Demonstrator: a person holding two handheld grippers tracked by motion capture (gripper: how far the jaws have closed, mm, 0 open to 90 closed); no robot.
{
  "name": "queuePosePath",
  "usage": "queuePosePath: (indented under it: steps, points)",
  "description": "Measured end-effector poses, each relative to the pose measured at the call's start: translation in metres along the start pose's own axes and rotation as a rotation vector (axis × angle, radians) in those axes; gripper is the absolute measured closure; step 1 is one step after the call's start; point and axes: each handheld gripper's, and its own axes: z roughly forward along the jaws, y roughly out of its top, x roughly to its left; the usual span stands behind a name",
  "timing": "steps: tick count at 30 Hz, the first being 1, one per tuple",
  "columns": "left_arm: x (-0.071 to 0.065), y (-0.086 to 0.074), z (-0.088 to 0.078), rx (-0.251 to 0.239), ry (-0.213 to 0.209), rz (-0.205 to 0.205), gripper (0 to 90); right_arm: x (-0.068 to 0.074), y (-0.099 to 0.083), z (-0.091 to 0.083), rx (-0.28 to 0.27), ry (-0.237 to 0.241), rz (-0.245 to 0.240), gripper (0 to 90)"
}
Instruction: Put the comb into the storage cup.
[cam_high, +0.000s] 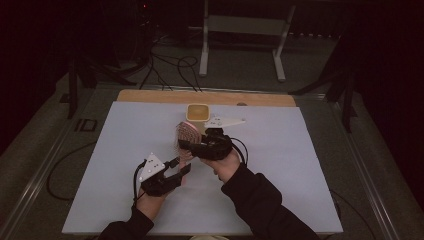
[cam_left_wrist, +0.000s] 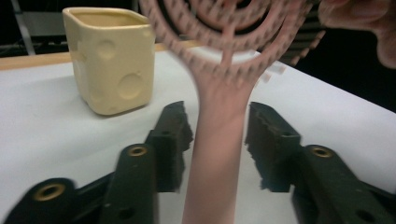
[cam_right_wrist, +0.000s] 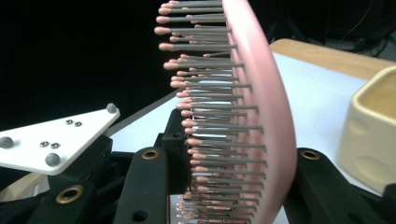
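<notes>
Pink plastic hairbrush (cam_high: 186, 136), stiff, light and likely slippery, held above the table's (cam_high: 300, 165) middle near the cup (cam_high: 198, 113), head clamped in the right gripper (cam_high: 189, 146), handle between the left gripper's (cam_high: 181, 168) parted jaws.

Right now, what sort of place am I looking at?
Probably a recording lab, not a home: a white-covered table in a dark room, loose cables on the floor behind, and a bare metal stand. Hand-held tongs work a pink hairbrush.
</notes>
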Motion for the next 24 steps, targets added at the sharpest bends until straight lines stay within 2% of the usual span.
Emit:
queuePosePath:
  steps: [12, 13, 14, 16, 24]
  points:
    - [0.003, 0.002, 0.003, 0.054, 0.016, -0.010, 27.1, -0.002, 0.010, -0.012, -0.033, -0.003, -0.012, 63.8]
    - [0.003, 0.002, 0.003, 0.064, 0.010, -0.004, 27.1, -0.002, 0.010, -0.012, -0.033, -0.003, -0.012, 63.8]
    - [0.004, 0.003, 0.004, 0.085, 0.014, 0.008, 20.3, -0.003, 0.011, -0.013, -0.034, -0.004, -0.011, 63.8]
    - [0.005, 0.003, 0.004, 0.110, 0.008, 0.017, 17.4, -0.004, 0.012, -0.014, -0.041, 0.001, -0.009, 63.8]
    - [0.017, 0.000, 0.001, 0.173, -0.021, 0.013, 1.3, -0.005, 0.016, -0.020, -0.045, 0.002, -0.016, 63.8]
